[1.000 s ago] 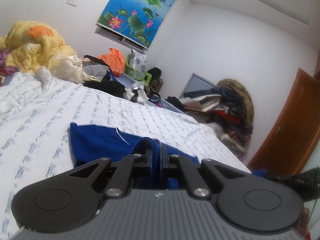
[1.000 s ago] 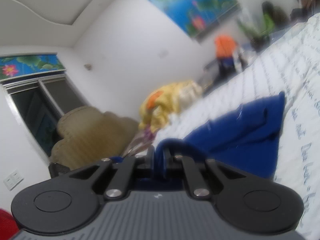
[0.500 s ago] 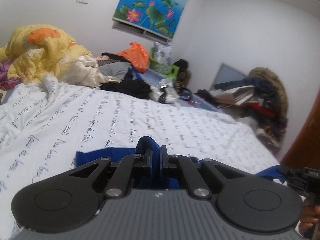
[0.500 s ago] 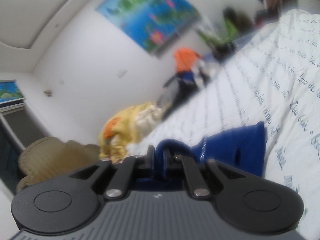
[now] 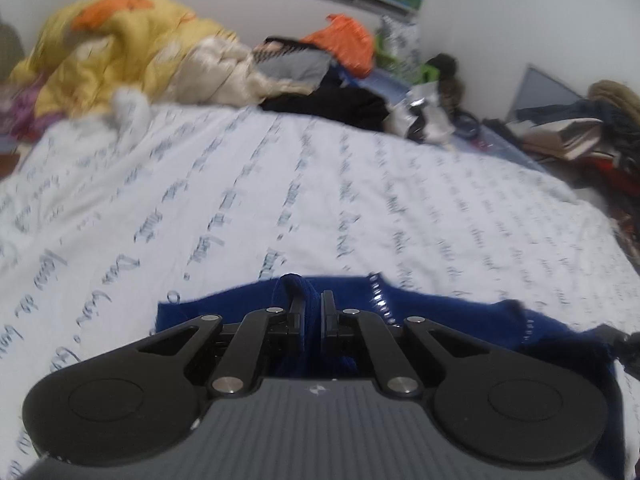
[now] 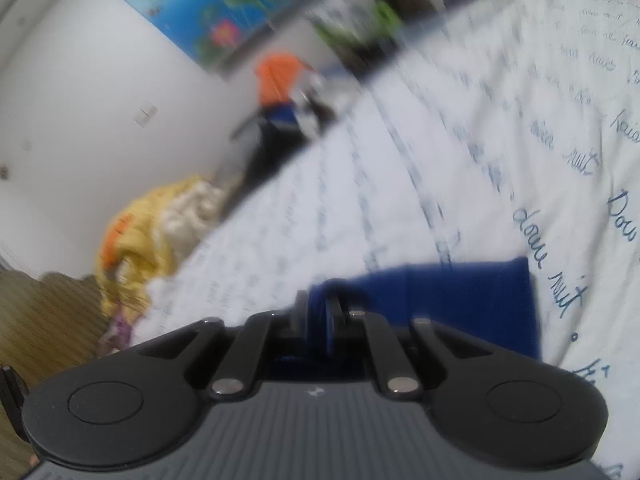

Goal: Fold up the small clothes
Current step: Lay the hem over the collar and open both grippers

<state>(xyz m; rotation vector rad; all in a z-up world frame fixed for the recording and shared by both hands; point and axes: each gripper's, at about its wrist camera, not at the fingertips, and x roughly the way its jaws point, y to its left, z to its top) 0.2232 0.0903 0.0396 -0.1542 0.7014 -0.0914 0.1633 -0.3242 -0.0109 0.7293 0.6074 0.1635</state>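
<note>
A small dark blue garment [image 5: 444, 312] with white stitching along one seam hangs low over the white bed sheet [image 5: 280, 184], stretched between both grippers. My left gripper [image 5: 311, 302] is shut on a bunched edge of it, blue cloth pinched between the black fingers. In the right wrist view the same blue garment [image 6: 460, 300] spreads to the right of my right gripper [image 6: 320, 306], which is shut on another pinched edge. The tip of the right gripper [image 5: 624, 344] shows at the far right edge of the left wrist view. Both views are motion-blurred.
The sheet [image 6: 460, 152] carries rows of blue script. At the bed's far end lie a yellow-and-orange quilt [image 5: 104, 52], a black garment [image 5: 332, 108] and an orange bag [image 5: 344, 42]. Piled clothes [image 5: 580, 136] stand at the right. A lotus picture [image 6: 216, 4] hangs on the wall.
Both grippers have travelled across the bed and tipped downward, carrying the blue garment lower toward the sheet. Less wall and more sheet fills each view. Both stay shut on the cloth.
</note>
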